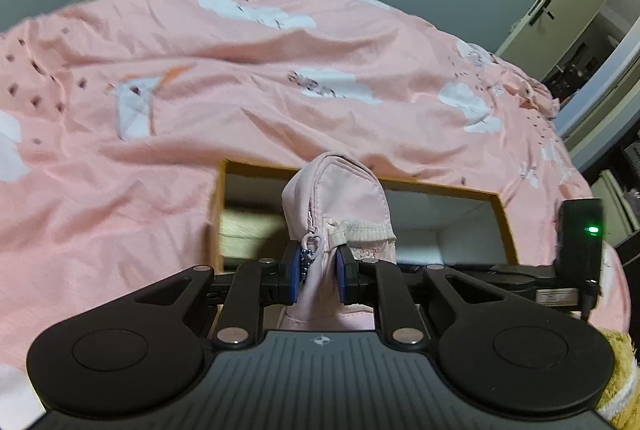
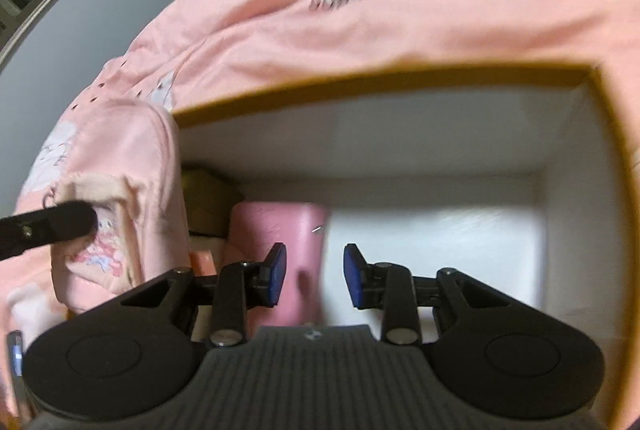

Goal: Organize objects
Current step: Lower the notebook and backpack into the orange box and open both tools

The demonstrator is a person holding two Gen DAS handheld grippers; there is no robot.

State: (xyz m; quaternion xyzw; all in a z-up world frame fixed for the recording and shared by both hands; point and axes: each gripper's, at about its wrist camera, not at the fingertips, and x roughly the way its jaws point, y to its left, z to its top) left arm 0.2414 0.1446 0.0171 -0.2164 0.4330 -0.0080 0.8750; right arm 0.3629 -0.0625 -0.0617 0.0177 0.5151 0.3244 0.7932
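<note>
Our right gripper [image 2: 314, 276] hangs over the open box [image 2: 400, 77], its blue pads [image 2: 277, 274] parted with nothing between them. Below them a pink container [image 2: 280, 230] sits in the box. At the left of the frame the left gripper [image 2: 52, 222] presses the pink pouch [image 2: 128, 157].

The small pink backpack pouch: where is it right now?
The pink backpack pouch is clamped in the left gripper, held upright over the open box on the pink bedspread; the right wrist view shows it at the box's left edge.
</note>
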